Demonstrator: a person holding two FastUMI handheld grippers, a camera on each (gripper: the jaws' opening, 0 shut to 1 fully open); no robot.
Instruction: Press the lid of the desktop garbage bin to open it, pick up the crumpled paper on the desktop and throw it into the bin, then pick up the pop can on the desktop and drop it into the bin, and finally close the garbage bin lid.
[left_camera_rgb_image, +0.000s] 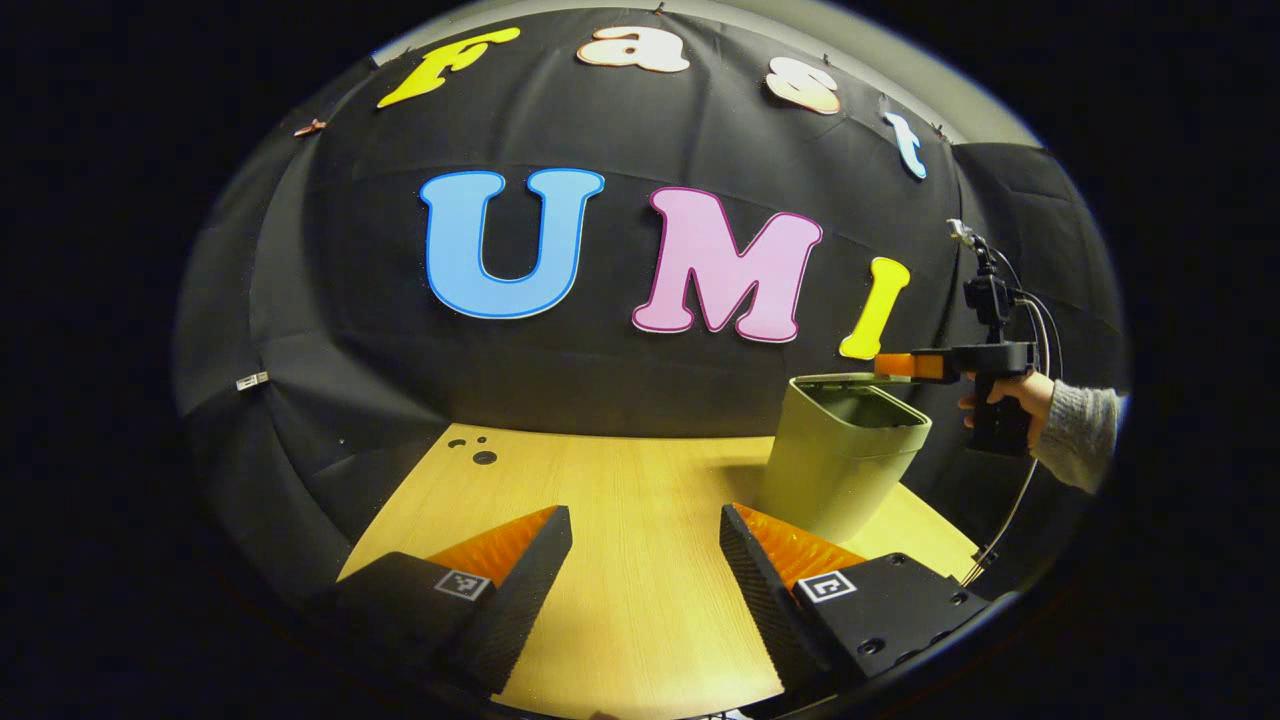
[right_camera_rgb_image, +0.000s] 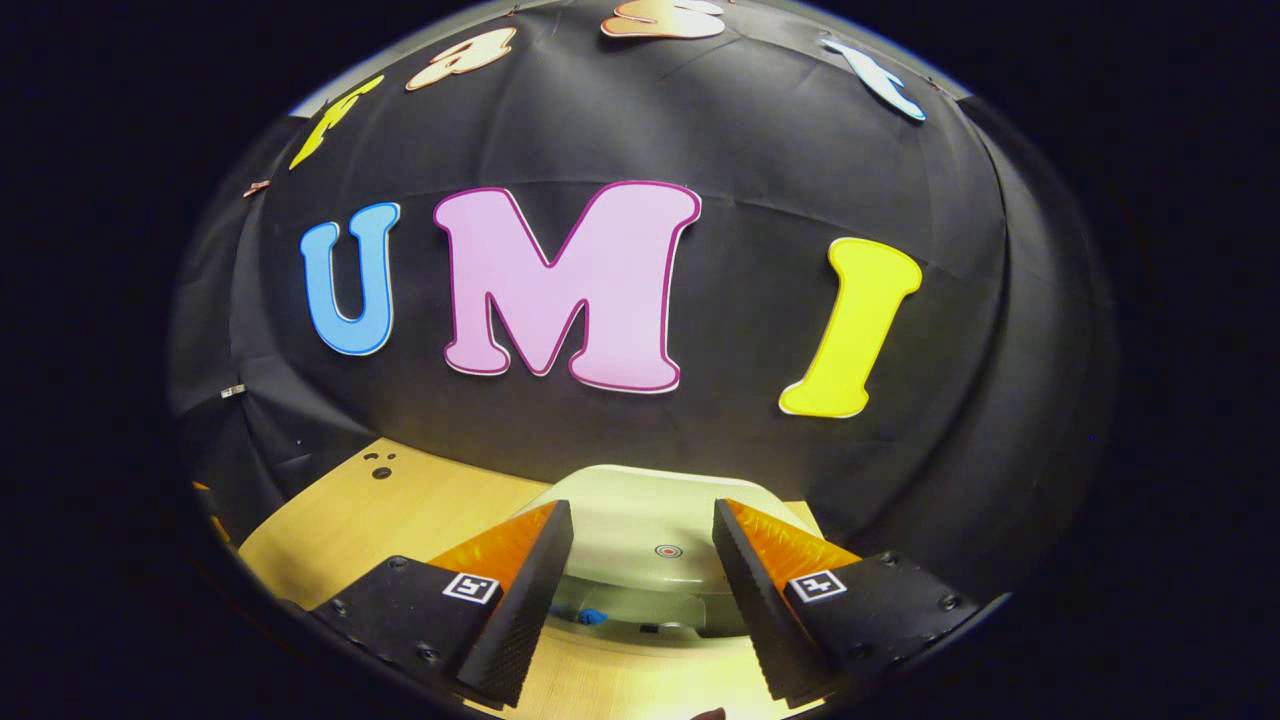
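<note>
A pale green desktop bin (left_camera_rgb_image: 835, 470) stands on the right of the wooden table (left_camera_rgb_image: 620, 480). Its lid (right_camera_rgb_image: 640, 530), marked with a small red dot, sits partly raised, hinged at the far side. In the gap under the lid something blue (right_camera_rgb_image: 592, 616) lies inside the bin. My right gripper (right_camera_rgb_image: 641, 510) is open just above the lid, fingers either side of the dot. From the left gripper view, the right gripper (left_camera_rgb_image: 905, 365) hovers at the bin's top right rim, held by a hand (left_camera_rgb_image: 1010, 395) in a grey sleeve. Low over the table, left of the bin, my left gripper (left_camera_rgb_image: 644, 512) is open and holds nothing.
A few small dark holes (left_camera_rgb_image: 480, 455) mark the table's far left corner. A cable (left_camera_rgb_image: 1010, 510) hangs from the right gripper down past the table's right edge. The black cloth wall stands close behind the bin.
</note>
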